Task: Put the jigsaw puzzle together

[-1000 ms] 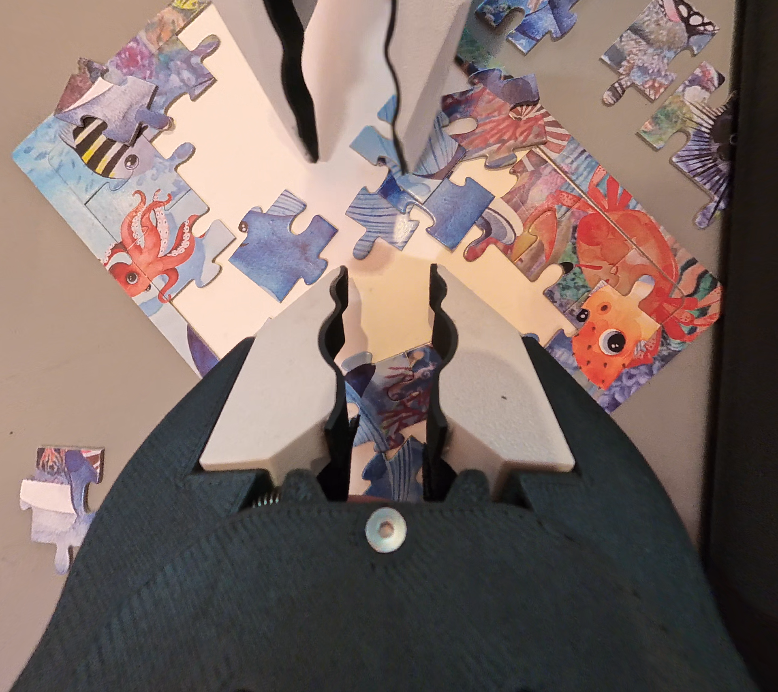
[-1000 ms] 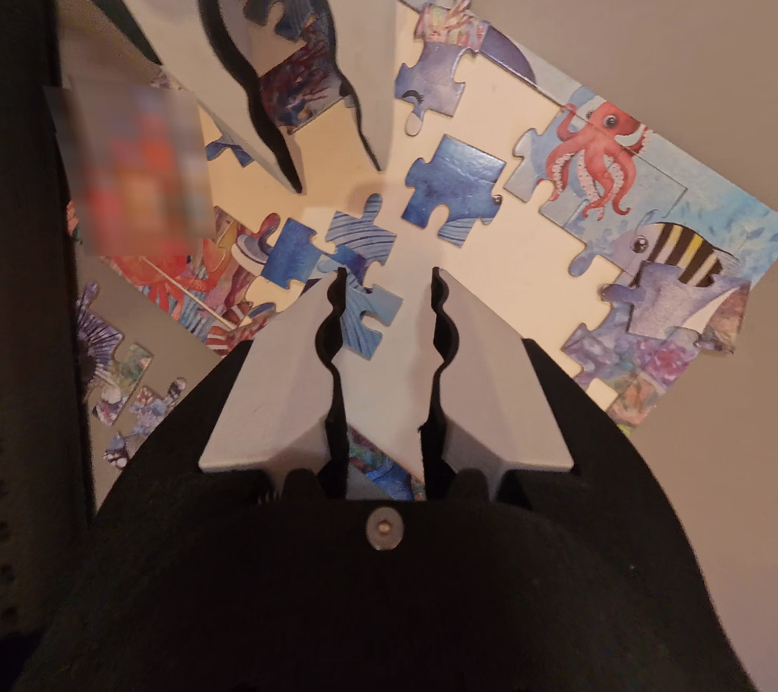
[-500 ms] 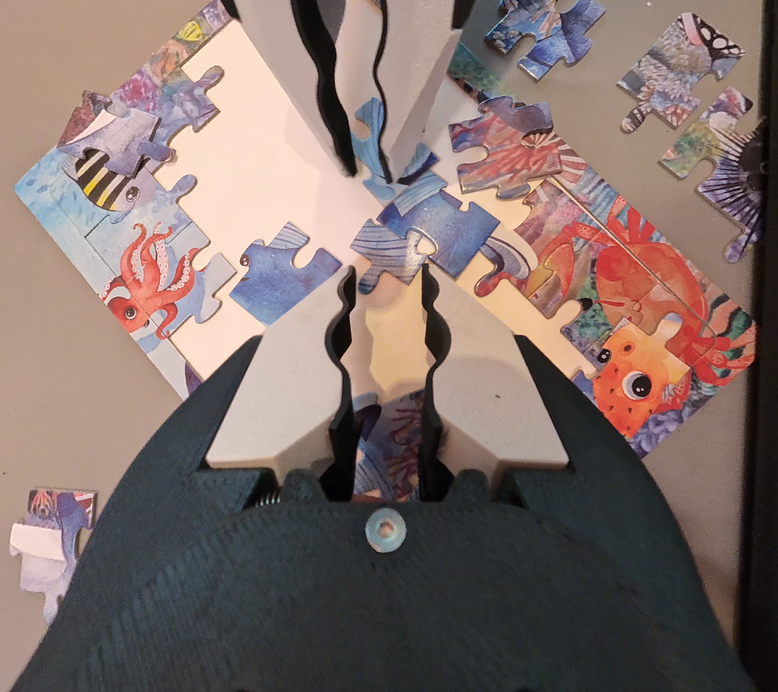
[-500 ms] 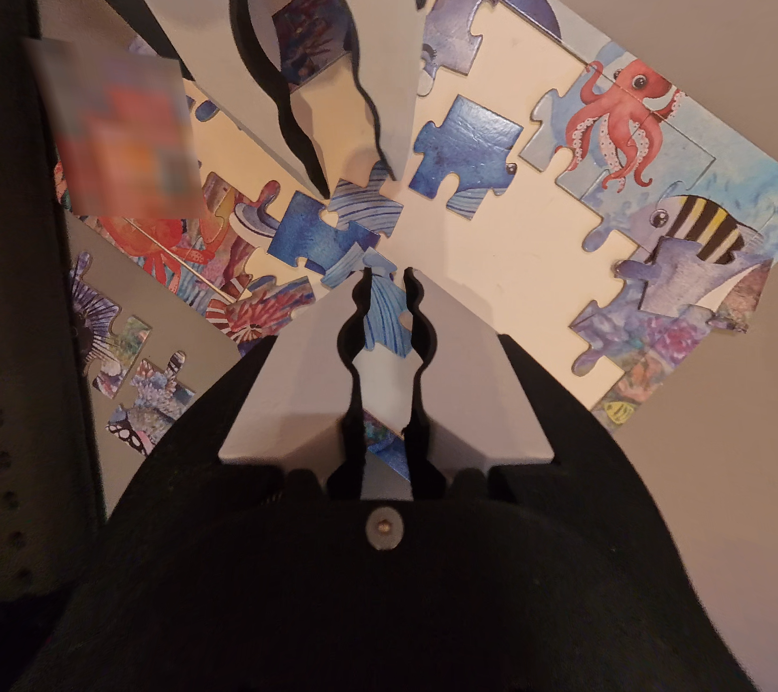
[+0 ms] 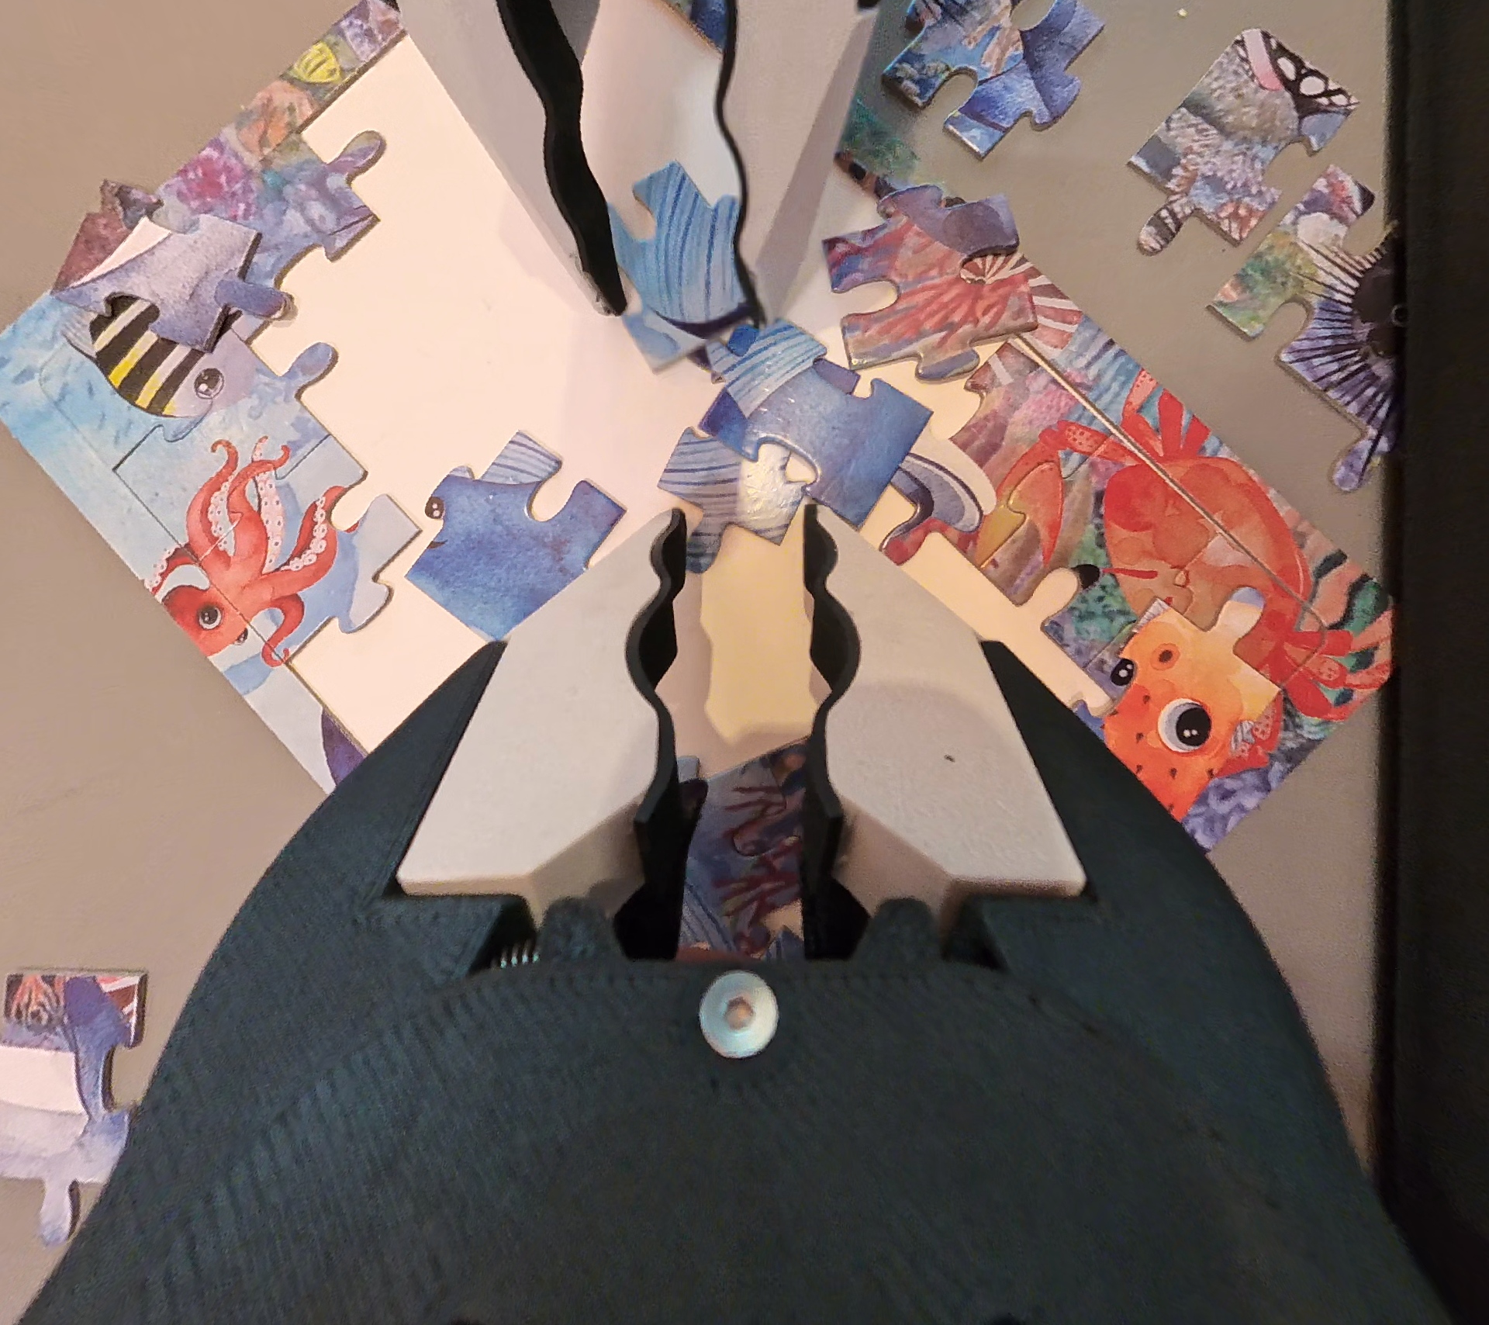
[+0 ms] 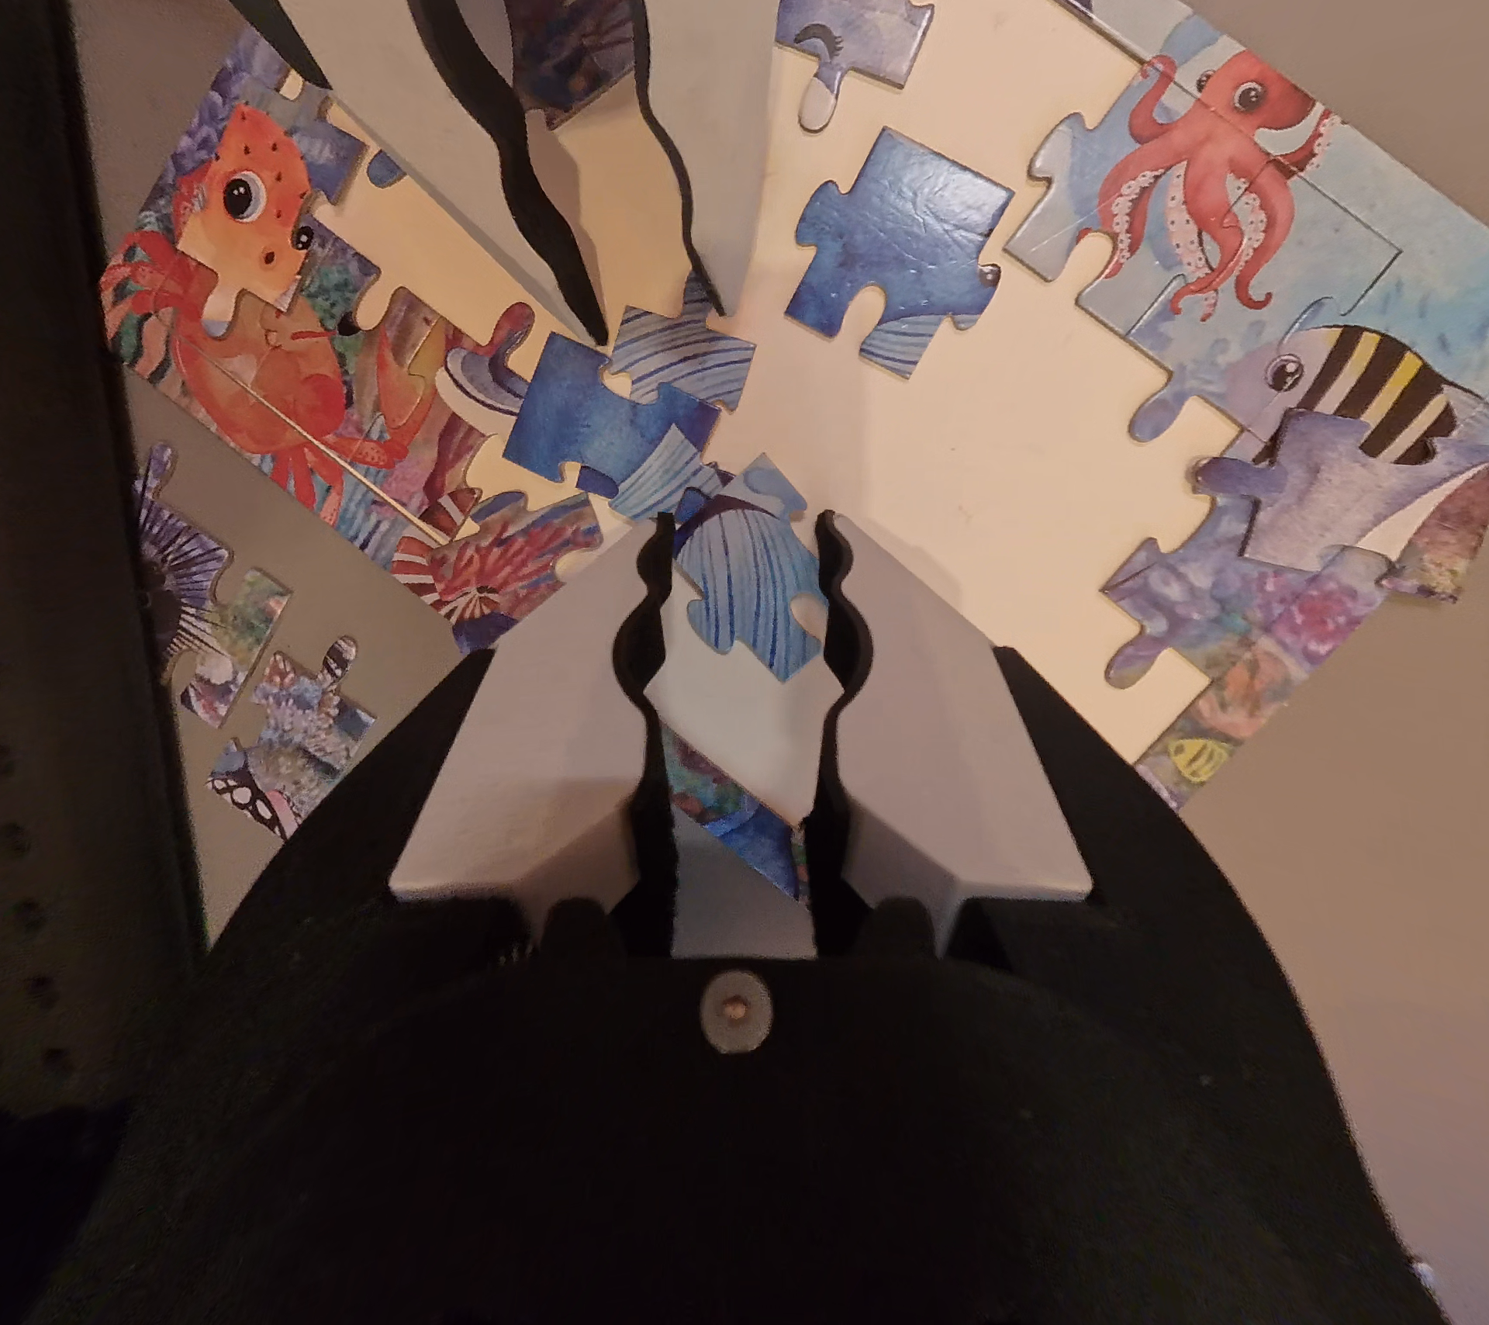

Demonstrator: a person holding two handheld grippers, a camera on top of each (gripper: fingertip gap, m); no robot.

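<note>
Both grippers have closed in on the middle of the board since a second ago, and the two joined blue pieces have slid toward the crab side under them.

Worktop (image 5: 121,762): grey, carrying the puzzle board (image 5: 451,287), whose cream backing is still bare through the centre. Octopus and striped fish are seated along one end, crab and orange fish along the other. Several loose pieces lie off the board near the dark edge.

Joined blue pair (image 5: 806,448): sits in the middle of the board, one corner touching the crab section, not locked to it as far as you can see.

Dark blue piece (image 5: 508,521): loose on the backing, apart from the pair, just beside the octopus section.

Striped light-blue piece (image 6: 749,585): lying between your right gripper (image 6: 745,521) fingers, its far end touching or overlapping the pair. Jaws apart, bracketing it; no clamping visible.

Left gripper (image 5: 741,521): jaws apart, empty, tips at the near edge of the pair.

Step in hand, by my reading: mating the striped piece to the pair. Next you need to brace the pair with the left, nudge the striped piece until tab meets socket, then press flat. Overlap at the joint is the risk.
</note>
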